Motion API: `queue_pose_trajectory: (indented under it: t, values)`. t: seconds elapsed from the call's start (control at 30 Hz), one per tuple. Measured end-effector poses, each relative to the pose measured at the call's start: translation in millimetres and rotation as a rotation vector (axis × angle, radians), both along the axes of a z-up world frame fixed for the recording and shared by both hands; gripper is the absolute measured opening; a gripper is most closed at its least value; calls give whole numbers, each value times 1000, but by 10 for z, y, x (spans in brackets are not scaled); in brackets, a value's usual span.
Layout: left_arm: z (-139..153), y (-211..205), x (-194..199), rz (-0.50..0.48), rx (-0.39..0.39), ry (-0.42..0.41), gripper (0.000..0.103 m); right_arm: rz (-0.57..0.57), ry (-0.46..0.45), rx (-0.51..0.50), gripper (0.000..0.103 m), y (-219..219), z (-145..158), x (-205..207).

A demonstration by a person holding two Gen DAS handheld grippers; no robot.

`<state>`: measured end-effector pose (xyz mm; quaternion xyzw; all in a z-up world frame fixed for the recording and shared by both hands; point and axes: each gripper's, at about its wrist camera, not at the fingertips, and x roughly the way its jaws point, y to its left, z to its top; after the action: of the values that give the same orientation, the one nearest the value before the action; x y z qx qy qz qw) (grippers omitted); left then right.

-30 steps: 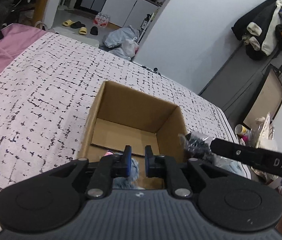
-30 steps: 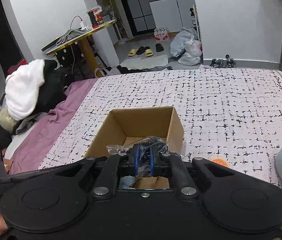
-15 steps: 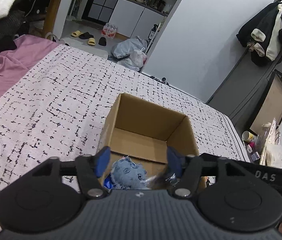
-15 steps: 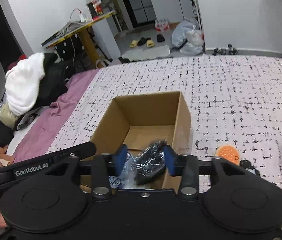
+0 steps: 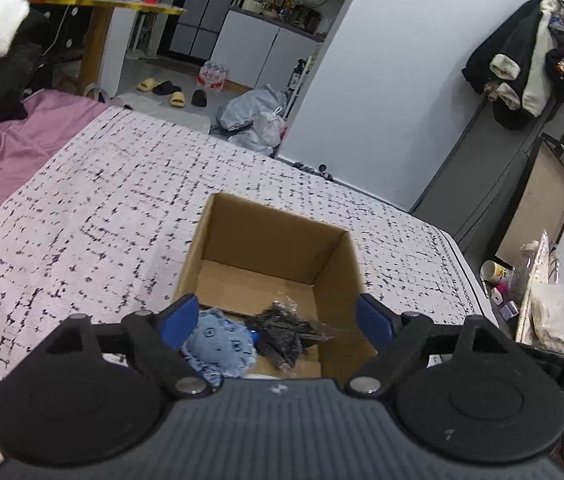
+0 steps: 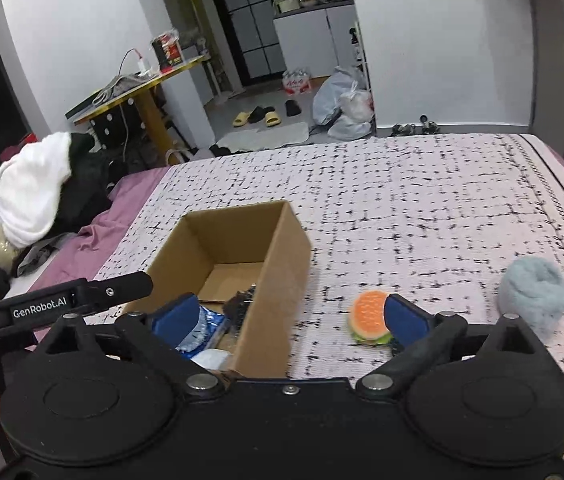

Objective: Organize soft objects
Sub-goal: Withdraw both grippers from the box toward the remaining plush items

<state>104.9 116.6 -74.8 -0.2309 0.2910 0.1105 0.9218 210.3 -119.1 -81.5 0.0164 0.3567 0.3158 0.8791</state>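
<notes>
Hovering over a box (image 5: 345, 264) on the bed (image 5: 82, 216), left gripper (image 5: 278, 316) and right gripper (image 6: 289, 316) jaws opening, empty, blue toy (image 5: 218, 340) and black bag (image 5: 285, 332) inside the near end, burger (image 6: 367, 316) and grey ball (image 6: 533, 296) right of the box.

Cardboard box (image 5: 333, 264) is showing matt brown, smooth walls. Bedspread (image 5: 82, 216) is looking like woven cloth, finely ribbed, matt. Blue item (image 5: 218, 340) in the box is reading as soft, nubbly fabric; black bundle (image 5: 285, 328) beside it is glinting through crinkled clear plastic. Burger toy (image 6: 367, 318) is appearing plush; grey ball (image 6: 533, 296) fuzzy.
</notes>
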Motion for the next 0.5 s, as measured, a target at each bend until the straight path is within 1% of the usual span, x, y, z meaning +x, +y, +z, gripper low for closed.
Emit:
queue_pose_trajectory:
  t: [0.13,0.23,0.33,0.43,0.5]
  values:
    - [60,-163,13,-9,35,-16,87,-19,0,10,103,-157,-11,-4]
    - [96,-255,29,-14,35,-27,89,-38,8,17,103,-273,-38,-13]
    - [125,-355,50,-56,26,-38,89,-58,14,24,103,-403,-74,-22]
    - [150,-459,102,-102,17,-15,89,-78,23,23,103,-536,-118,-23]
    - [160,-534,128,-126,37,-6,89,-94,33,28,103,-629,-156,-19]
